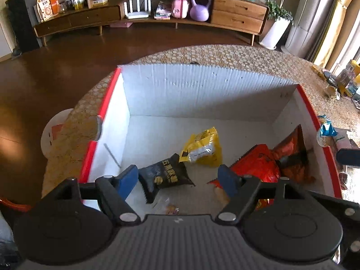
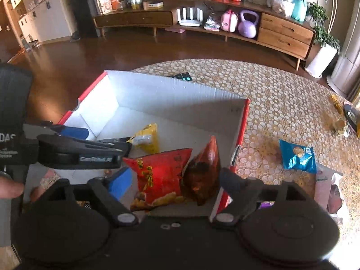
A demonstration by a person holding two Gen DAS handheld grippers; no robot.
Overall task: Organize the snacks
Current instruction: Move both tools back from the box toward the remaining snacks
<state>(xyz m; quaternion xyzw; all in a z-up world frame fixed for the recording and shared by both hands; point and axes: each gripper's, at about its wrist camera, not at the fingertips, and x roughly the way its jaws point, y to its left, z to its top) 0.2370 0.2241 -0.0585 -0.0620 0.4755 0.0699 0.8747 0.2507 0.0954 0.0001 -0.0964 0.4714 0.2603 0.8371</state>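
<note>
Claws (image 1: pixel 180 177) (image 2: pixel 173 180) both gape empty over our box (image 1: pixel 202 78), so reaching right for the blue packet (image 2: pixel 297 156) we risk clipping its red wall.

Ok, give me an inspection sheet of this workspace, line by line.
Surface: patterned tablecloth carrying a white box with red edges.
Job's things: in the box, black bag, yellow bag, red bag, dark red bag; blue packet outside on the cloth.
Clutter: small items at the table's far right, too blurred to name.
Grippers: left gripper and right gripper both open, holding nothing.
Cables: nothing seen.
Surroundings: wooden sideboard, purple kettlebell, potted plant.
</note>
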